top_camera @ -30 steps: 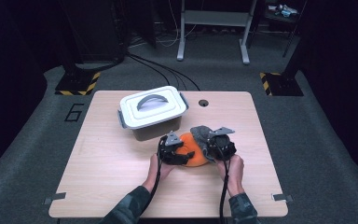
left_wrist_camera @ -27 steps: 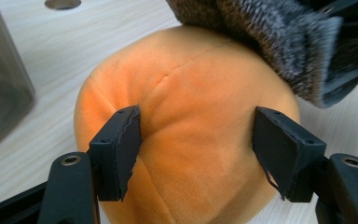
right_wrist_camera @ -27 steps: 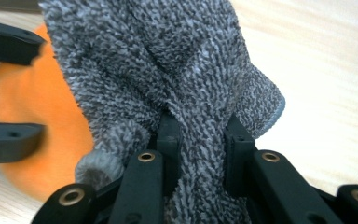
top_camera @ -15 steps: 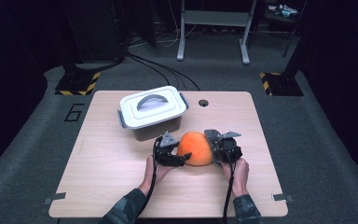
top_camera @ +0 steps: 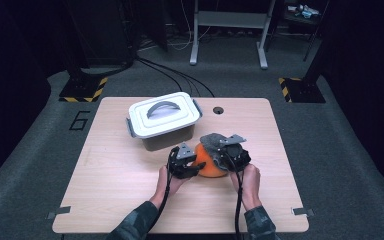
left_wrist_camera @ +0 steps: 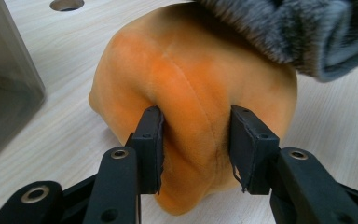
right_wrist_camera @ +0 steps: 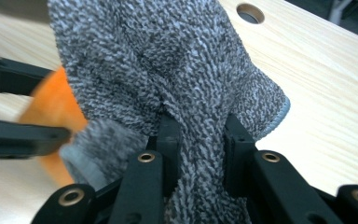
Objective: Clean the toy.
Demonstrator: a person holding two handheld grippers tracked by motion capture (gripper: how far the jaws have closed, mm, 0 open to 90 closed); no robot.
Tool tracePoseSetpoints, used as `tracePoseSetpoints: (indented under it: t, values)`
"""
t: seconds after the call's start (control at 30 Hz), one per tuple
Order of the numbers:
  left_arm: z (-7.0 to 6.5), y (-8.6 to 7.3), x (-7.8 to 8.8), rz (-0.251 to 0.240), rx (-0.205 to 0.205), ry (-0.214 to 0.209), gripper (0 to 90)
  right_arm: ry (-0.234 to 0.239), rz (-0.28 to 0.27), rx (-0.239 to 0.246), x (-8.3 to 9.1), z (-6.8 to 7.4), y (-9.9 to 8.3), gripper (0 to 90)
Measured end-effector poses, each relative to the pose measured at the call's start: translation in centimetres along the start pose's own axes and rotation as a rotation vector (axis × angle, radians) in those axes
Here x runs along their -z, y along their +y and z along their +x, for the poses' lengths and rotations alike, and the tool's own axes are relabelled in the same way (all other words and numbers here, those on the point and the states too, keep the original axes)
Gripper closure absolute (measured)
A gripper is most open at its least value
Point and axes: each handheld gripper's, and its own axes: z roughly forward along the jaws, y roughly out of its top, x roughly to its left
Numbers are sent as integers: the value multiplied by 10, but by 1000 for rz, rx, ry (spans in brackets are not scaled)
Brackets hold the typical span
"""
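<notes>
Orange plush (top_camera: 209, 164): one, on counter (top_camera: 120, 175) just before one lidded white box (top_camera: 163, 120). One grey knit cloth (top_camera: 215, 146) draped over it. Two hand-held grippers: left hand-held gripper (left_wrist_camera: 196, 140) just been closing, pads squeezing plush; right hand-held gripper (right_wrist_camera: 199, 140) clamped on cloth.

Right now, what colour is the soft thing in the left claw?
Orange plush; the left gripper view shows it best.

White lidded box (top_camera: 163, 120) w/ grey handle on wooden table (top_camera: 105, 185), back left; round hole (top_camera: 218, 110) near far edge; floor cables (top_camera: 175, 77) behind.
</notes>
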Motion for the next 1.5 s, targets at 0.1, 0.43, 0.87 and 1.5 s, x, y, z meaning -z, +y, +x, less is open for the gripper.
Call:
tracePoseSetpoints:
  t: [0.1,0.43,0.87,1.5]
  values:
    - [0,0,1,-17,7,-7,557,8,36,-40,-15,-9,-5,729]
    - [-6,-1,-3,-5,-12,-15,597,15,40,-115,-22,-32,-24,731]
    - [-15,9,-2,3,-124,-6,744,11,-23,19,13,1,8,730]
    - [-11,-2,-7,-24,94,17,323,-7,43,-139,-20,-40,-28,736]
